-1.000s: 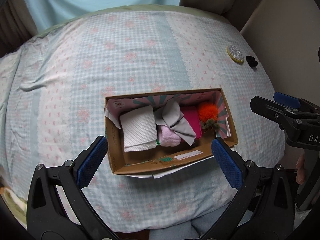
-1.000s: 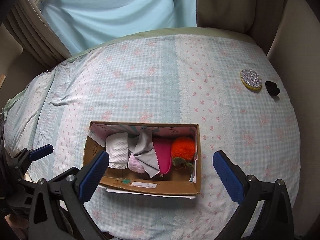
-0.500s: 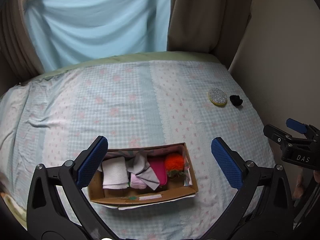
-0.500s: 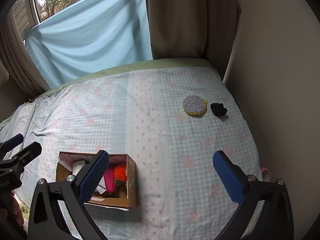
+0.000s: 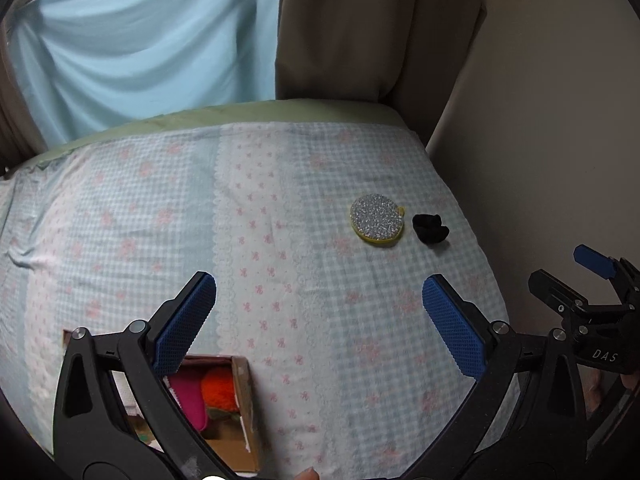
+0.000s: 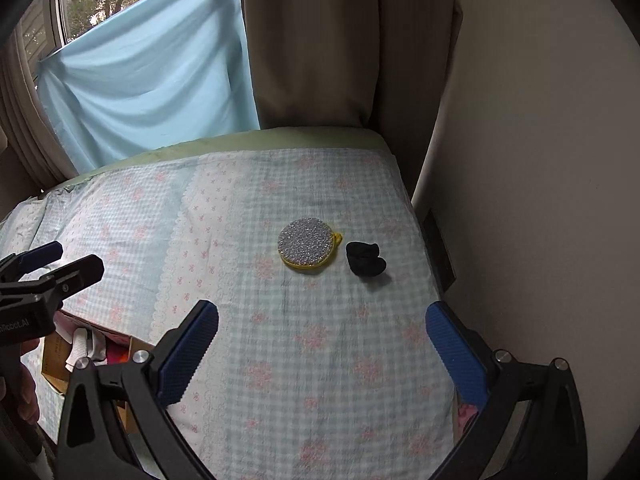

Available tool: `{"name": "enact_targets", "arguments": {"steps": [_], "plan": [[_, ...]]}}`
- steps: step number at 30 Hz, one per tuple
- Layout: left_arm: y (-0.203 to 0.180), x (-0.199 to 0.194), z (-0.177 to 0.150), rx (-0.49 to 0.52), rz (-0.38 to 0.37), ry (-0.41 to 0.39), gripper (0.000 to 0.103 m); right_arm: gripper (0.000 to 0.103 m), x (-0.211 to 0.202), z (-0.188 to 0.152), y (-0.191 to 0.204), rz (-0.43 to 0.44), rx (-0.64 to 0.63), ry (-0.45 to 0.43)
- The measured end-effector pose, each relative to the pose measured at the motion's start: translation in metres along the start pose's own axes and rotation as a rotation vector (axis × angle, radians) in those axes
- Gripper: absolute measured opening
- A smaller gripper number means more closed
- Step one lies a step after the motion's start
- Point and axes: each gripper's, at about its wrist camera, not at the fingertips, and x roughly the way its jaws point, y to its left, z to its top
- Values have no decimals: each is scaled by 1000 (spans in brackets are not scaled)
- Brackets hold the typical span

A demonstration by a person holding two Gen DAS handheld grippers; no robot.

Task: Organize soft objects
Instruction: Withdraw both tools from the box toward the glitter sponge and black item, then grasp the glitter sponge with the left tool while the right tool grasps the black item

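A round silver glitter pad with a yellow rim (image 5: 376, 225) (image 6: 307, 245) lies on the bed's far right, with a small black soft item (image 5: 430, 228) (image 6: 365, 259) just right of it. My left gripper (image 5: 320, 326) is open and empty, short of both. My right gripper (image 6: 322, 350) is open and empty, facing the pad and the black item. The cardboard box (image 5: 245, 408) (image 6: 56, 364) with pink, orange and white soft items sits at lower left, partly hidden behind the left finger.
The bed wears a pale blue and pink checked cover (image 5: 280, 240). A wall (image 6: 520, 200) runs close along its right edge. Beige curtain (image 6: 320, 40) and a light blue cloth (image 6: 152, 72) hang behind the bed.
Both grippers have swung up and right, away from the box. The box slid to the lower left of both views. The glitter pad and black item moved toward the middle.
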Motion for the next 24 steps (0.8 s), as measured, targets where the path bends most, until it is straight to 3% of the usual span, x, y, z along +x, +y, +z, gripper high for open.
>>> {"name": "enact_targets", "arguments": {"steps": [8,17,24], "plan": [[-65,127,21,88,-36,69,103,103,88,23,-53,16,-26,-5],[-100,287,30,154,-122,136,103,103,205,24,-86,56,-28,21],[-109,366,29,213,-115,165,103,87,266,15,-88,74,-31,81]]}}
